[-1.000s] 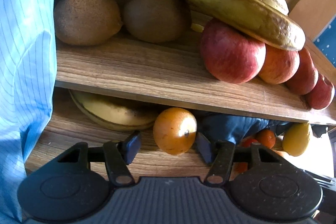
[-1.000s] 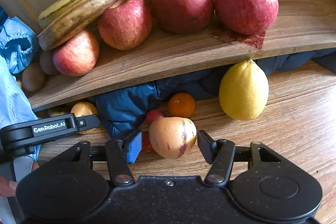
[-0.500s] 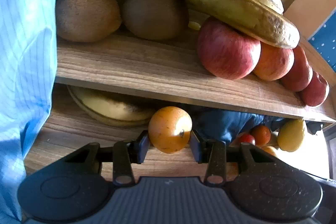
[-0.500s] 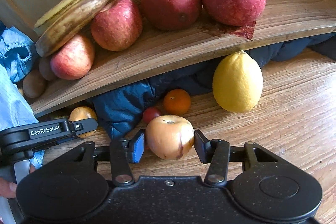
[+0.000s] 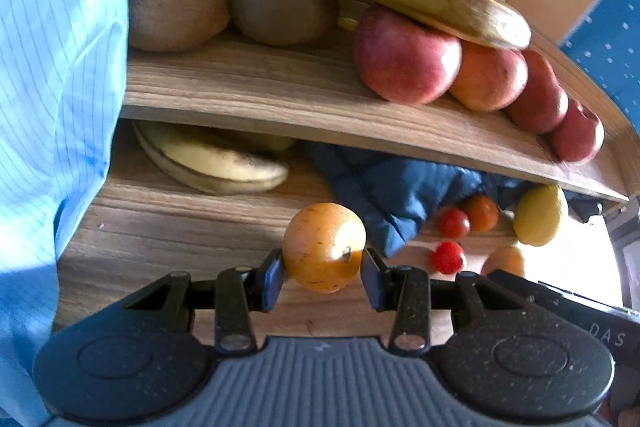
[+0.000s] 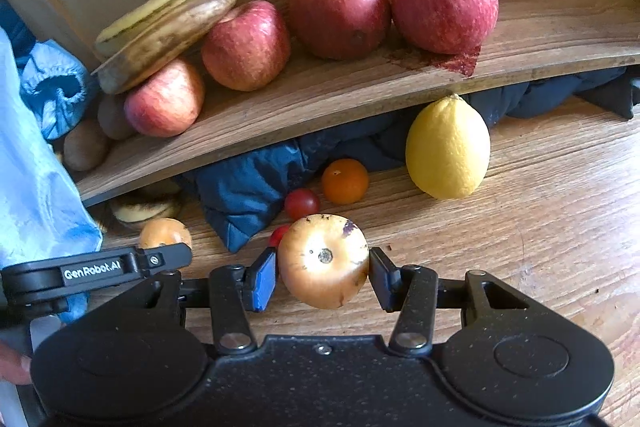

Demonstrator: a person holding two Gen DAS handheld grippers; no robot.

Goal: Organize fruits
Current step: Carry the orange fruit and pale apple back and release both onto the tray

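My left gripper [image 5: 322,273] is shut on an orange round fruit [image 5: 324,247], held above the wooden table in front of the shelf. The same fruit [image 6: 165,233] shows in the right wrist view beside the left gripper's arm. My right gripper [image 6: 323,277] is shut on a pale yellow-orange round fruit [image 6: 323,261] with a dark spot, lifted over the table. On the curved wooden shelf [image 6: 360,87] lie several red apples [image 6: 340,13], bananas [image 6: 168,23] and kiwis [image 5: 176,9]. A lemon [image 6: 448,147], a small orange [image 6: 345,181] and cherry tomatoes [image 6: 302,203] sit on the table.
A dark blue quilted cloth [image 6: 248,195] is bunched under the shelf. Another banana [image 5: 212,163] lies under the shelf at left. A light blue sleeve [image 5: 56,67] fills the left side. Bare wooden table [image 6: 540,227] extends to the right.
Both grippers closed on their fruits, then pulled back from the shelf with them; the right one's fruit has turned so its stem end faces the camera.
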